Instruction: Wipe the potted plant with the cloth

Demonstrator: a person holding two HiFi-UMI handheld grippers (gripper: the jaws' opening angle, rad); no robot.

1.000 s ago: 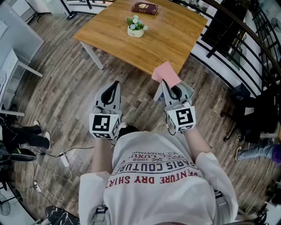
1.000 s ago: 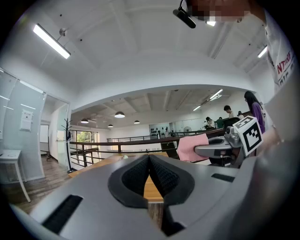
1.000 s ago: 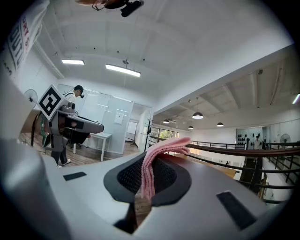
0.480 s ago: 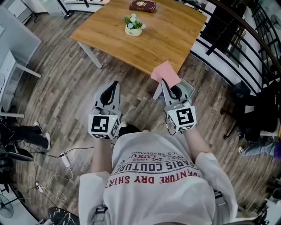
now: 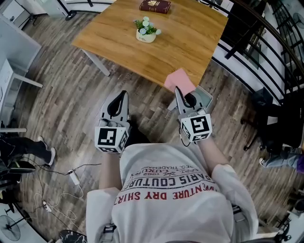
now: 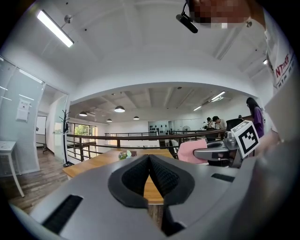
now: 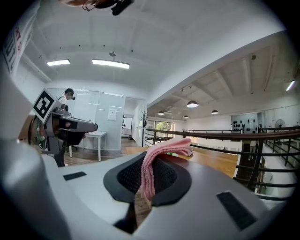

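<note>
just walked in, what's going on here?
A person stands at the near edge of a wooden table with a gripper in each hand. The right gripper is shut on a pink cloth, which sticks out ahead of its jaws. The left gripper is shut and empty. The potted plant sits further in on the table, with a dark red book beyond it. The cloth is well short of the plant, so wiping has not started.
</note>
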